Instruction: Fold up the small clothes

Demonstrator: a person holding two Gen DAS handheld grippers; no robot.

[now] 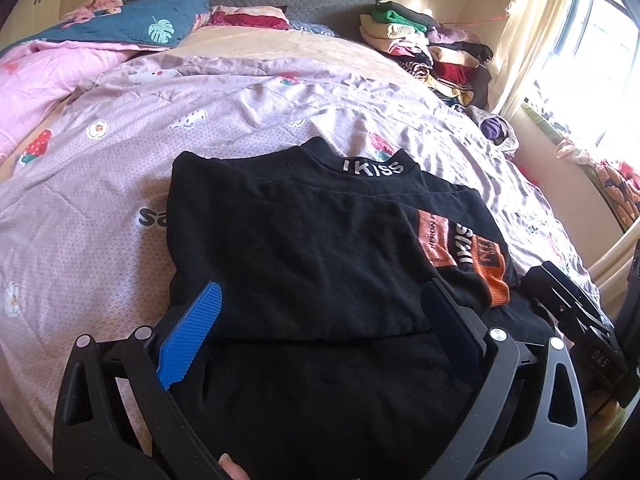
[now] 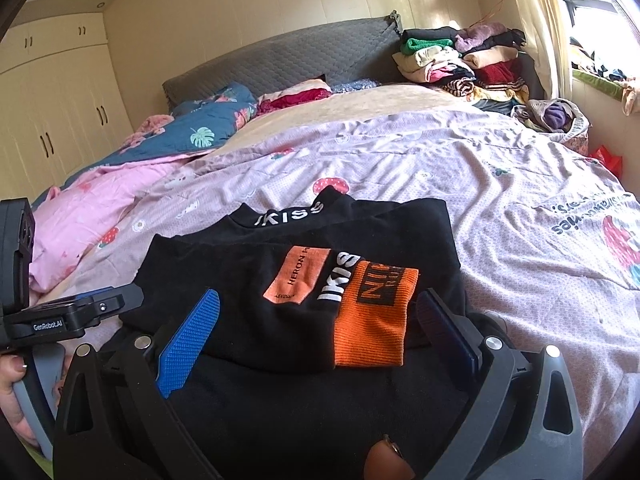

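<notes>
Nearest the cameras, both pairs of tongs stand spread wide over the near edge of the garment, pinching nothing: the left tongs with ribbed blue pads straddle the dark cloth, and the right tongs straddle its orange patch. The black knit top with white "IKISS" lettering on the collar and orange printed panels lies on the bed, already doubled over itself, its sleeves tucked in and the collar pointing away. A lower layer of the same black cloth runs beneath both tools.

The step in hand looks like the last fold: taking the near hem up toward the collar. To do it well, each tool should bite the hem through all layers at matching points near the two corners, lift together, and lay the edge down square so the thick knit does not bunch. The cloth looks soft and heavy, likely to sag between the grips.

Under it spreads a wrinkled lilac quilted bedspread printed with strawberries and flowers, thin and puckered. Farther off lie a crumpled pink blanket and a navy leaf-print quilt, then a grey padded headboard and a loose heap of folded clothes by the window.
</notes>
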